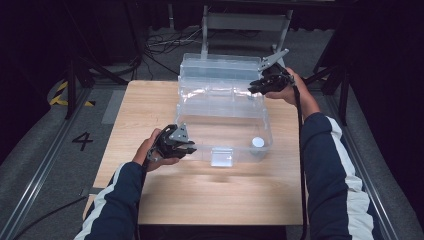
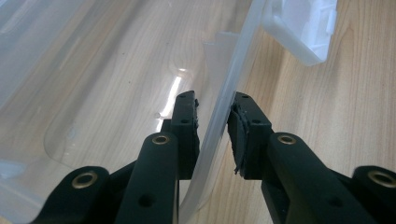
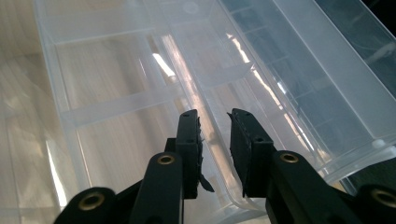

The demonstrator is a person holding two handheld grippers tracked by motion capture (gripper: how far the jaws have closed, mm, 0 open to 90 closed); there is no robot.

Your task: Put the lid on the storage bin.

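Observation:
A clear plastic tiered organiser box (image 1: 220, 131) stands opened out on the wooden table (image 1: 215, 195). Its divided upper trays (image 1: 215, 92) step back behind the deep lower bin. A small white round piece (image 1: 258, 142) lies in that bin at the right, and a white latch (image 1: 222, 156) hangs on its front wall. My left gripper (image 1: 192, 147) is at the bin's front left corner. In the left gripper view (image 2: 215, 105) it is shut on the bin's thin wall (image 2: 233, 70). My right gripper (image 1: 255, 89) is at the upper tray's right end, shut (image 3: 215, 116) on the tray's rim (image 3: 184, 77).
A grey metal stand (image 1: 245, 22) and loose cables (image 1: 165, 42) sit on the floor behind the table. A "4" (image 1: 82, 140) is marked on the floor at the left. The bare tabletop runs in front of the box to the near edge.

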